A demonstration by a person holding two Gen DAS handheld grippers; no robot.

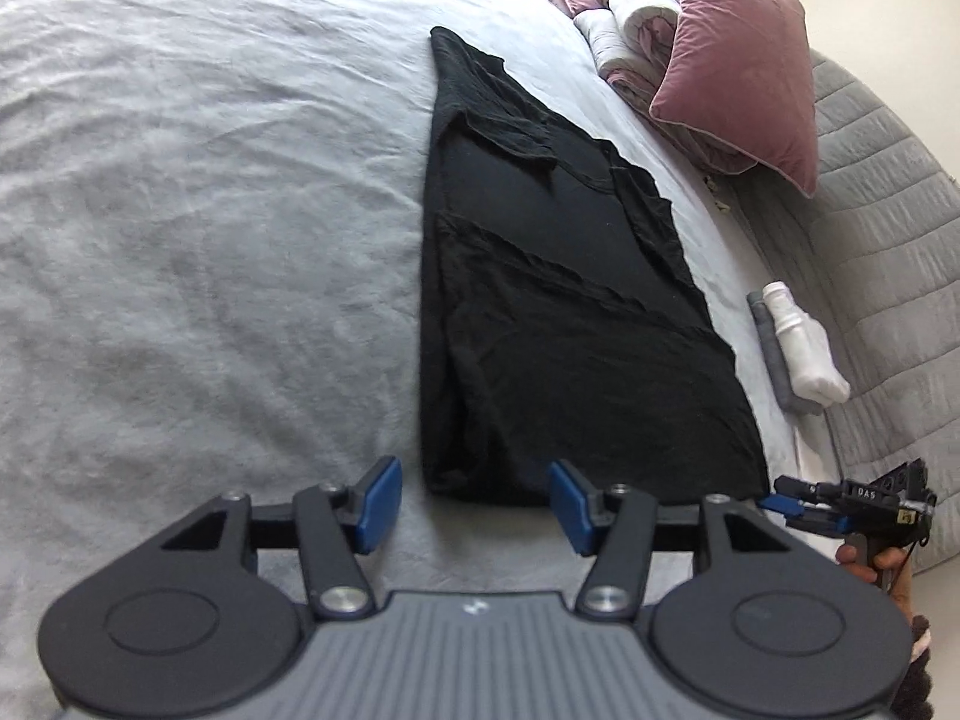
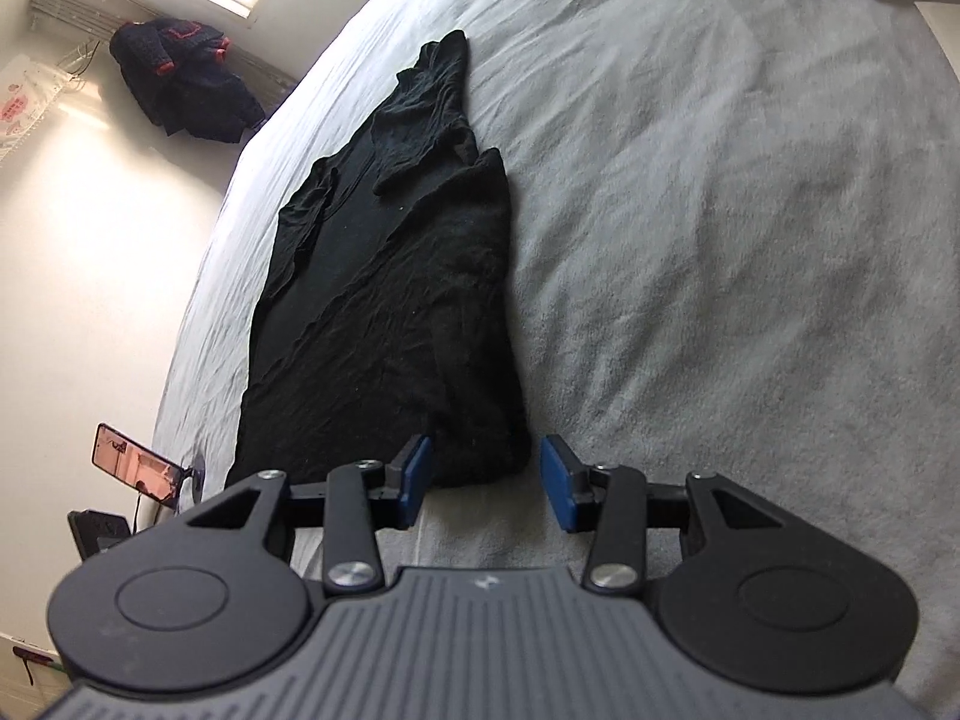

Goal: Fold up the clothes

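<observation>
Left gripper (image 1: 474, 501) and right gripper (image 2: 486, 483): jaws apart, holding nothing, each poised at a near corner of the black garment (image 1: 558, 300), lengthwise-folded on the grey bedsheet (image 1: 210, 240). Recommended: pinch all layers at both corners evenly before lifting.

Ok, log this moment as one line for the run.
phase: approach | black garment folded lengthwise on grey bed sheet | left gripper open at near hem corner | right gripper open at other corner

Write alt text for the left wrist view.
The open left gripper hovers at the near hem corner of a black garment folded lengthwise on a grey bedsheet. The right gripper sits at the opposite corner; pink pillow beyond.
</observation>
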